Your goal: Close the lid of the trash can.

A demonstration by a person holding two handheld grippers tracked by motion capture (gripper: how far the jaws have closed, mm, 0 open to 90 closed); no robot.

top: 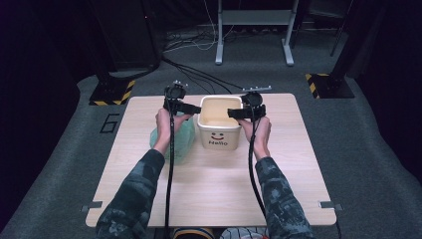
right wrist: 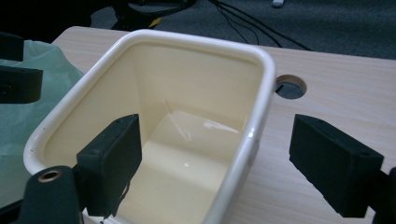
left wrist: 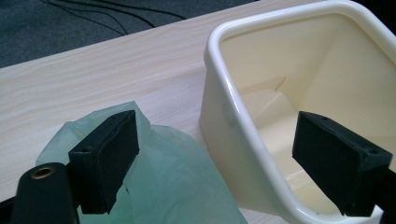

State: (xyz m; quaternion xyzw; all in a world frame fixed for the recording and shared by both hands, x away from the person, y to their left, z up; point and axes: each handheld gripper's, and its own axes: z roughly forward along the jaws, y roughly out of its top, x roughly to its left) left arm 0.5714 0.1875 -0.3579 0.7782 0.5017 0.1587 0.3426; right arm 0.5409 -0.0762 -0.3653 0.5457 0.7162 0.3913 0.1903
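Note:
A cream plastic bin (top: 219, 130) with "Hello" and a smiley on its front stands upright and empty in the middle of the wooden table (top: 214, 194). A pale green plastic bag (top: 183, 139) lies against its left side. My left gripper (top: 196, 108) hovers open over the bin's left rim. In the left gripper view (left wrist: 219, 140) one jaw stands above the bag (left wrist: 177, 182) and the other inside the bin (left wrist: 289, 56), neither touching the wall. My right gripper (top: 233, 113) is open astride the right rim (right wrist: 215, 144), with one jaw inside the bin (right wrist: 196, 42) and one outside.
A round cable hole (right wrist: 289, 87) is cut in the table just beyond the bin's right side. Off the table's far edge, black stands with yellow-striped bases (top: 113, 92) and cables lie on the grey carpet. The table's near half is bare wood.

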